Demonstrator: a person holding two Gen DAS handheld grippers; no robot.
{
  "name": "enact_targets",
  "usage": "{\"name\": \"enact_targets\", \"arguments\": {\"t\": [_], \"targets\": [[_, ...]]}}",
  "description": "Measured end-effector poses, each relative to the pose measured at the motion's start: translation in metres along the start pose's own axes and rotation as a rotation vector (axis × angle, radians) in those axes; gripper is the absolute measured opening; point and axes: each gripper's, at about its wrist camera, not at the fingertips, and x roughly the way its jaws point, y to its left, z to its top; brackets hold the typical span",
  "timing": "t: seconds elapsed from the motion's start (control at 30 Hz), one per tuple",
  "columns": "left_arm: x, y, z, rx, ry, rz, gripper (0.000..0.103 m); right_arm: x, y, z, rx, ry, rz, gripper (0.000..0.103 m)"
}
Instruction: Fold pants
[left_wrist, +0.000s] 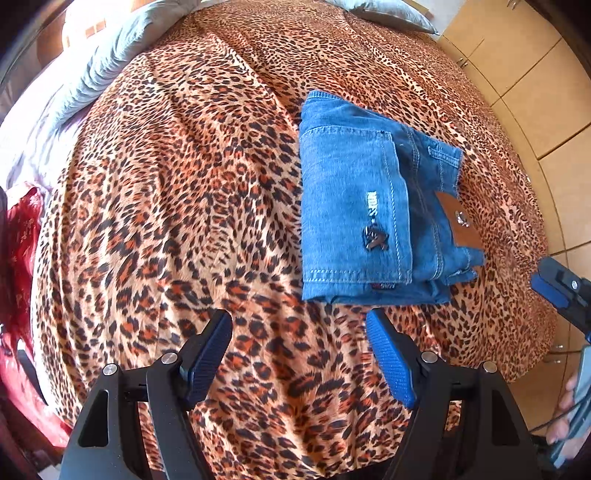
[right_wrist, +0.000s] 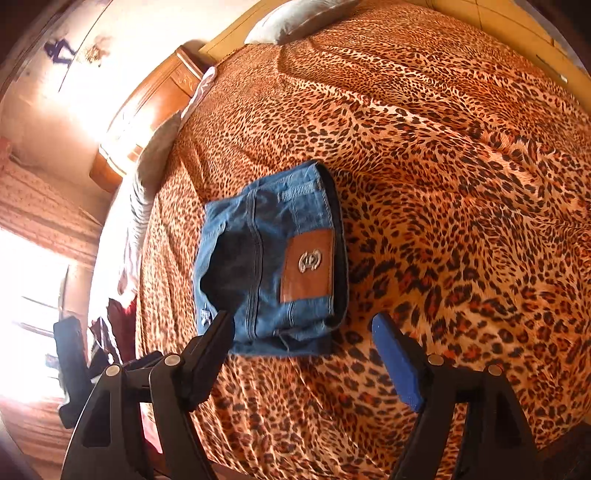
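The blue jeans (left_wrist: 354, 206) lie folded into a compact rectangle on the leopard-print bedspread (left_wrist: 184, 184), back pocket up, with a brown leather patch (left_wrist: 460, 221) at their right side. My left gripper (left_wrist: 297, 321) hangs open over the bedspread just short of the jeans' near edge, with nothing between its fingers. In the right wrist view the folded jeans (right_wrist: 266, 258) show the leather patch (right_wrist: 308, 264). My right gripper (right_wrist: 303, 321) stands open above their near edge without touching them. One blue finger (left_wrist: 550, 291) of the right gripper shows at the right edge of the left wrist view.
Grey pillows (left_wrist: 110, 55) lie along the bed's far side. A red cloth (left_wrist: 22, 258) hangs at the left edge. A tiled floor (left_wrist: 535, 92) runs along the right of the bed. A wooden headboard (right_wrist: 147, 110) stands behind the bed. A person's hand (left_wrist: 565, 413) shows at lower right.
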Motion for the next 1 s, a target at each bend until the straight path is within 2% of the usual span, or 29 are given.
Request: {"name": "enact_targets", "arguments": {"t": [0.1,0.17,0.27,0.43,0.6,0.7,0.87,1.0], "targets": [[-0.011,-0.007,-0.026,-0.018,-0.028,0.078,0.075,-0.008,0.022,-0.041,-0.09,-0.005,-0.081,0.081],[-0.019,-0.014,-0.041,-0.037,-0.058,0.122,0.075,-0.013,0.031,-0.06,-0.128,-0.005,-0.14,0.088],[-0.031,-0.032,-0.066,-0.05,-0.094,0.177,0.074,-0.026,0.039,-0.088,-0.187,0.0,-0.207,0.089],[-0.054,-0.073,-0.112,-0.007,-0.144,0.223,0.075,-0.058,0.045,-0.133,-0.35,-0.109,-0.351,0.089],[-0.071,-0.099,-0.159,0.006,-0.184,0.26,0.075,-0.092,0.035,-0.169,-0.353,-0.165,-0.336,0.092],[-0.085,-0.105,-0.183,-0.006,-0.222,0.282,0.076,-0.106,0.027,-0.183,-0.343,-0.193,-0.315,0.102],[-0.101,-0.115,-0.21,0.025,-0.255,0.323,0.076,-0.127,0.019,-0.196,-0.342,-0.272,-0.335,0.102],[-0.109,-0.119,-0.219,0.042,-0.258,0.335,0.076,-0.14,0.01,-0.202,-0.332,-0.321,-0.364,0.102]]}}
